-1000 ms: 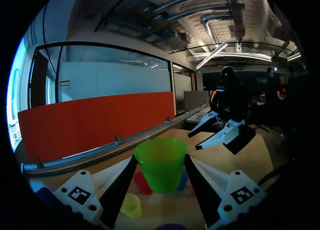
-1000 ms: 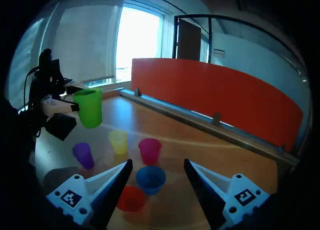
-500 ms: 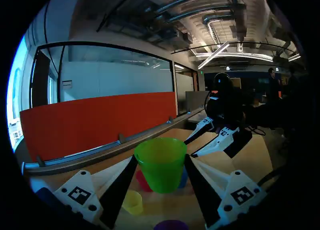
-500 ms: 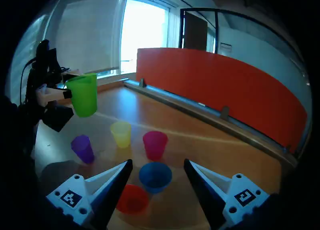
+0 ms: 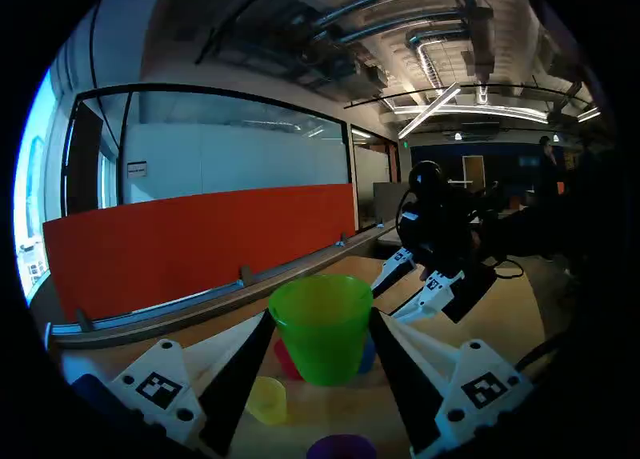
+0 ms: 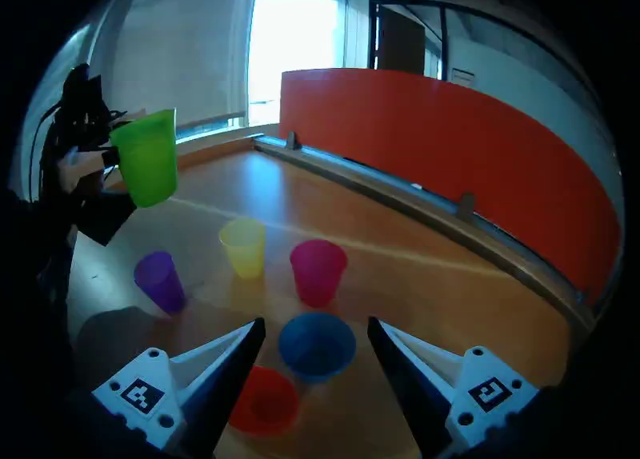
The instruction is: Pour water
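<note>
The green cup [image 5: 322, 343] is clamped between the two fingers of my left tongs [image 5: 320, 313], one finger pressing each side of its wall. It stands upright, long axis vertical and mouth to the ceiling. I cannot tell whether there is water in it. In the right gripper view it hangs in the air above the near-left part of the table [image 6: 416, 283], over no cup on the table yet. The purple cup [image 6: 160, 281] and the yellow cup [image 6: 243, 247] lie nearest below it. The pink cup [image 6: 318, 271], blue cup [image 6: 317, 345] and red cup [image 6: 266, 399] stand farther toward my right tongs [image 6: 314, 323]. Those are spread wide and hold nothing, with the blue cup on the table between their tips and the green cup well apart, up and to their left. I judge that pouring means carrying the green cup sideways over a cup, then tipping its mouth down.
</note>
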